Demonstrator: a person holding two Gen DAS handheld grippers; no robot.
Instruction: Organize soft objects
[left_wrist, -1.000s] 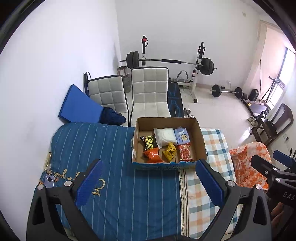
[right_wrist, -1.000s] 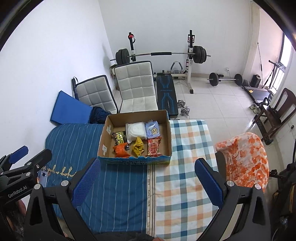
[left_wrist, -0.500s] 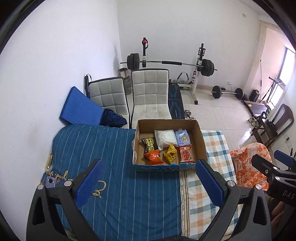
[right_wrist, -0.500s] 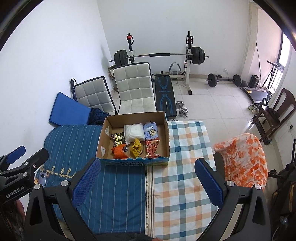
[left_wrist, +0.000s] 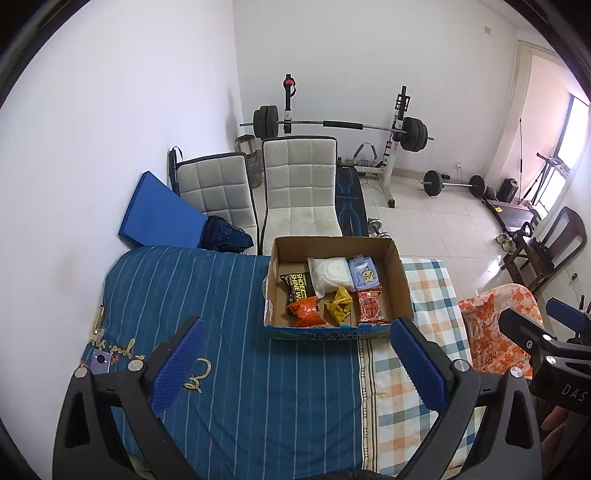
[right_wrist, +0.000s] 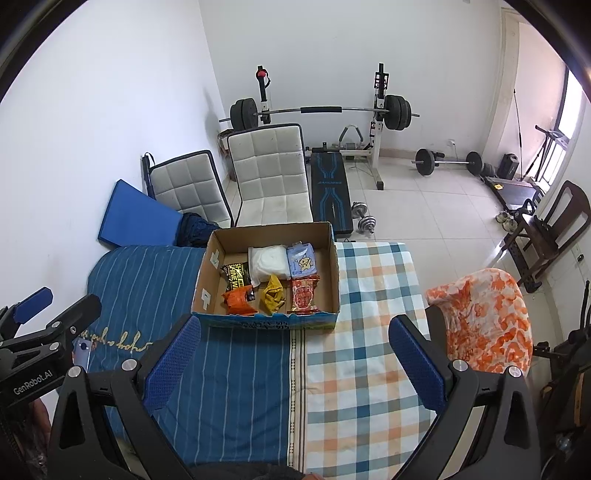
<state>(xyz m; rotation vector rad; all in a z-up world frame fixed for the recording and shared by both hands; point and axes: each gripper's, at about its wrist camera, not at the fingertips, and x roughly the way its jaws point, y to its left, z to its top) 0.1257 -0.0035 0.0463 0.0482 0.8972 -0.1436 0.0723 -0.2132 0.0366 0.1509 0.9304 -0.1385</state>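
Note:
An open cardboard box (left_wrist: 400, 269) (right_wrist: 334, 258) sits on the bed. Inside lie a white soft pack (left_wrist: 328, 271) (right_wrist: 269, 261), a light blue pack (left_wrist: 365, 273) (right_wrist: 302, 260), a black packet (left_wrist: 300, 286) (right_wrist: 236, 275), an orange packet (left_wrist: 306, 312) (right_wrist: 238, 301), a yellow packet (left_wrist: 340, 301) (right_wrist: 272, 293) and a red packet (left_wrist: 370, 306) (right_wrist: 304, 294). My left gripper (left_wrist: 295, 363) hangs open well above the bed, nearer than the box, nothing between its fingers. My right gripper (right_wrist: 293, 363) is open and empty too, at a similar height.
The bed has a blue striped cover (left_wrist: 207, 295) on the left and a checked sheet (right_wrist: 369, 332) on the right. A phone (left_wrist: 100, 360) lies near the left edge. An orange floral cloth (right_wrist: 484, 317) drapes a chair at the right. White chairs (right_wrist: 271, 177) and a weight bench stand behind.
Both grippers have drawn back and up a little, so the box sits slightly farther and lower in view. Box contents are unchanged and both grippers stay open.

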